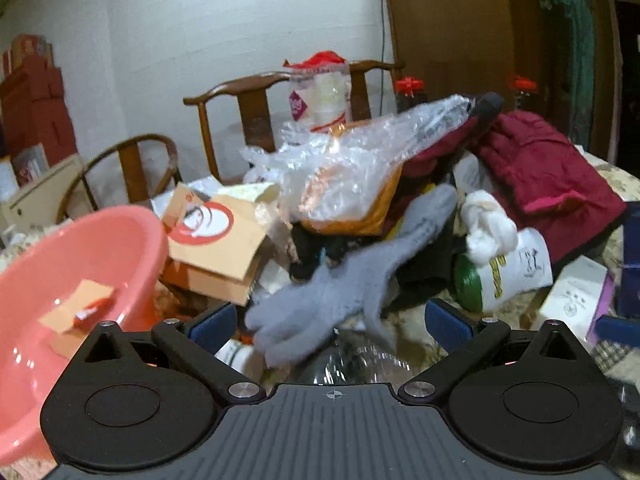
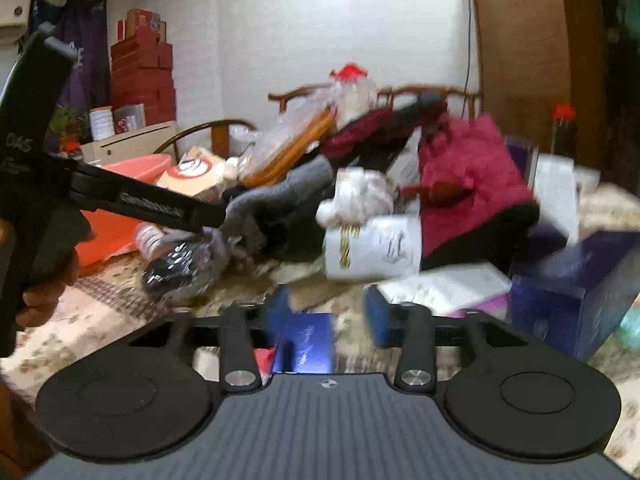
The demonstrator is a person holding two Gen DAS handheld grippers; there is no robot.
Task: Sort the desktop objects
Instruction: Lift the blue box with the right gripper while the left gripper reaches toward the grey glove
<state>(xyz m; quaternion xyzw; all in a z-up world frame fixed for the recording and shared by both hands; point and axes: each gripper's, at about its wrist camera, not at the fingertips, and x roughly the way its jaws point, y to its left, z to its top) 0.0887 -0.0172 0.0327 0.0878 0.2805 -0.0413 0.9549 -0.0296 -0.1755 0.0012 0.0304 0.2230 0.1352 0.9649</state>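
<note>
In the left wrist view, my left gripper (image 1: 330, 322) stands wide open, its blue pads (image 1: 212, 324) far apart. A grey knit glove (image 1: 328, 296) lies stretched between and beyond them, over a clear plastic bottle (image 1: 352, 360); neither pad presses on anything. The right wrist view shows that gripper (image 2: 218, 220) from the side, at the glove (image 2: 248, 212) and above the bottle (image 2: 180, 268), with a hand holding its grip. My right gripper (image 2: 328, 314) is open. A small blue box (image 2: 308, 344) sits low between its fingers, close to the left one, with a gap on the right.
A pink basin (image 1: 80, 264) with cardboard scraps stands at the left. The pile holds a cardboard box (image 1: 212, 236), a clear bag (image 1: 352, 160), a maroon garment (image 1: 540, 172) and a white canister (image 2: 376, 252). A dark blue box (image 2: 568, 292) stands on the right. Wooden chairs (image 1: 240, 96) line the wall.
</note>
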